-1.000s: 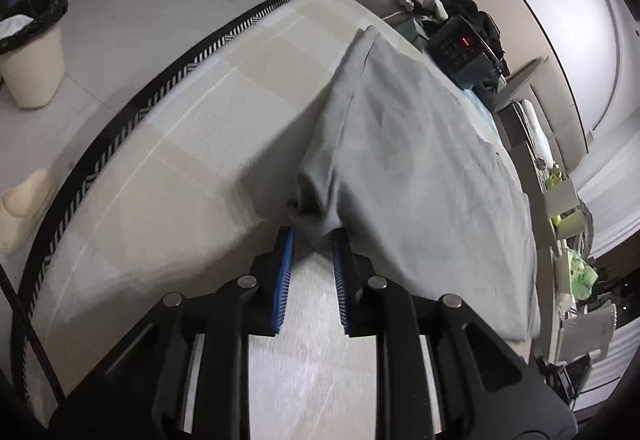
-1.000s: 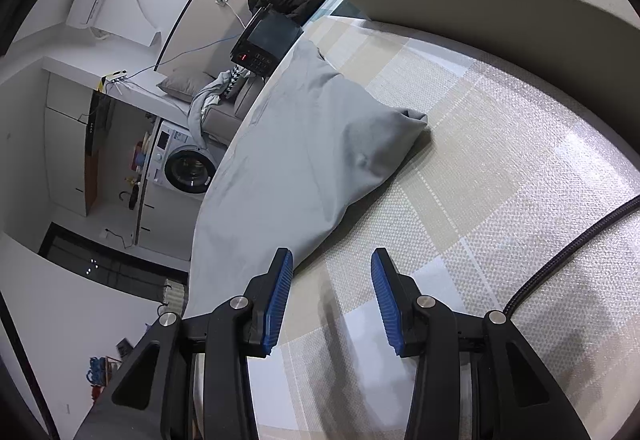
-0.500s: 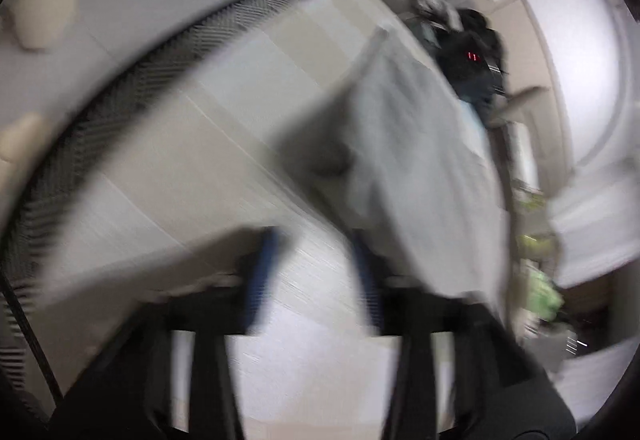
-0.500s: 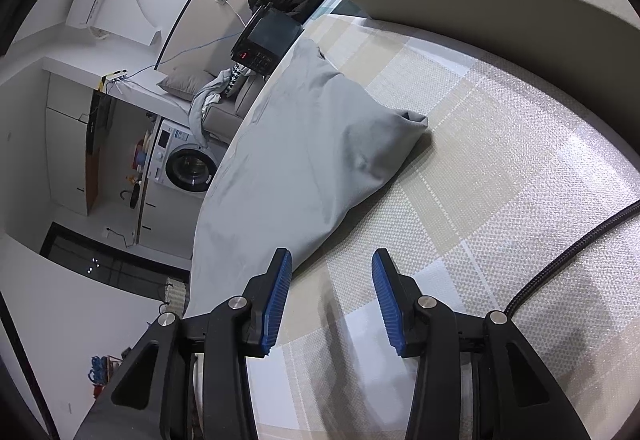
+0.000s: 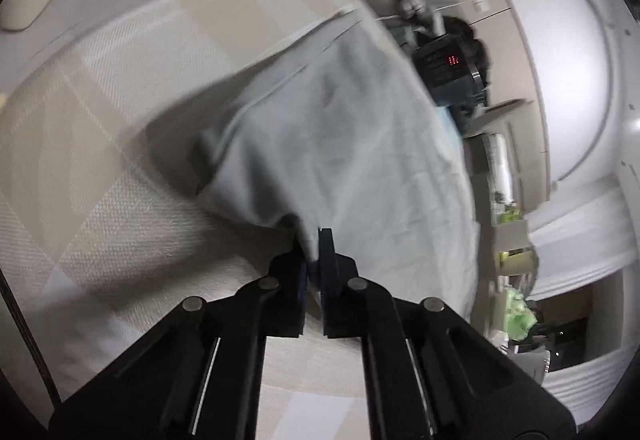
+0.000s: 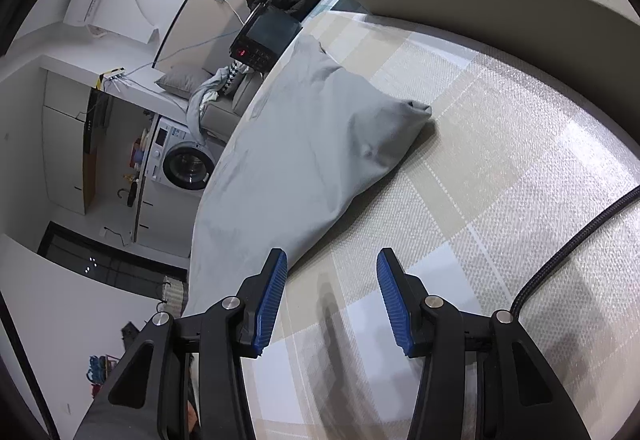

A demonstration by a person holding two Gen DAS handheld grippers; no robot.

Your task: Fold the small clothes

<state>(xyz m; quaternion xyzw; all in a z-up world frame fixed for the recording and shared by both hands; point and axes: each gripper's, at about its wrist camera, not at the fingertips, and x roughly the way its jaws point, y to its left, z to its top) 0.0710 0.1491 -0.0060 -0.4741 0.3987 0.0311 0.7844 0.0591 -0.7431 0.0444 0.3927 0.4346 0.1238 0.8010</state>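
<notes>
A light grey garment lies spread on a beige checked tablecloth. My left gripper is shut on the garment's near edge, which bunches between the fingers. The garment also shows in the right wrist view, with a folded sleeve corner pointing right. My right gripper is open and empty, just above the cloth by the garment's near hem; its left finger is next to that hem.
A black braided cable crosses the tablecloth on the right. A black device with a red display sits past the table's far end. A washing machine and floor lie beyond the left edge.
My left gripper moved forward along the garment's edge and shut on it; it was open a second ago. The right gripper has hardly moved.
</notes>
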